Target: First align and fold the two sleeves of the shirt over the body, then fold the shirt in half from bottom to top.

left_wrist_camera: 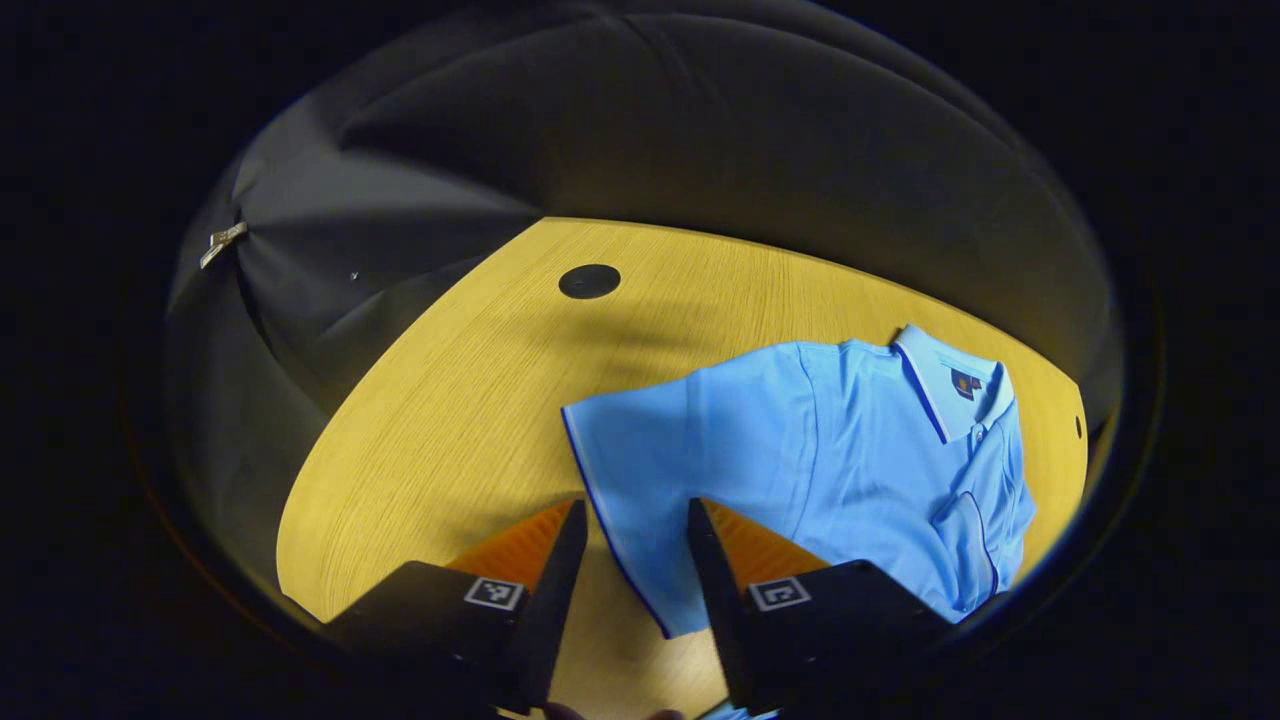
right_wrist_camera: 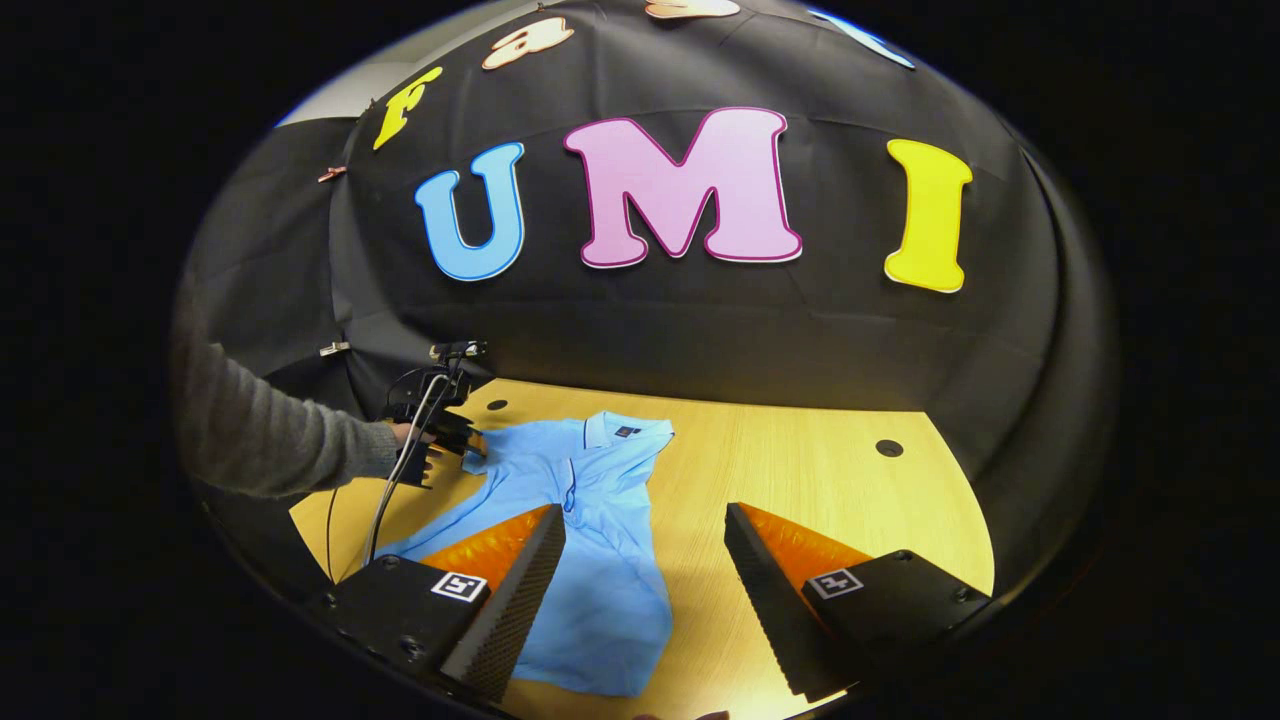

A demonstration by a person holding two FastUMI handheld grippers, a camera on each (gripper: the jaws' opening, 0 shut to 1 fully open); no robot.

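Note:
A light blue polo shirt (left_wrist_camera: 860, 460) lies flat on the yellow wooden table (left_wrist_camera: 450, 420), collar toward the far edge. Its near sleeve (left_wrist_camera: 650, 460) spreads out toward my left gripper (left_wrist_camera: 635, 520), which is open, its fingers standing on either side of the sleeve's hem. In the right gripper view the shirt (right_wrist_camera: 600, 540) lies left of centre and the left gripper (right_wrist_camera: 440, 440), held by a hand, sits at the sleeve's end. The sleeve on the other side appears folded over the body. My right gripper (right_wrist_camera: 645, 515) hangs open above the shirt's lower right edge, holding nothing.
A grey-sleeved arm (right_wrist_camera: 280, 440) reaches in from the left, and a cable (right_wrist_camera: 395, 480) trails from the left gripper. Black round grommets (left_wrist_camera: 589, 281) (right_wrist_camera: 888, 447) sit in the tabletop. Black cloth walls stand close behind the table. Bare wood (right_wrist_camera: 820, 480) lies right of the shirt.

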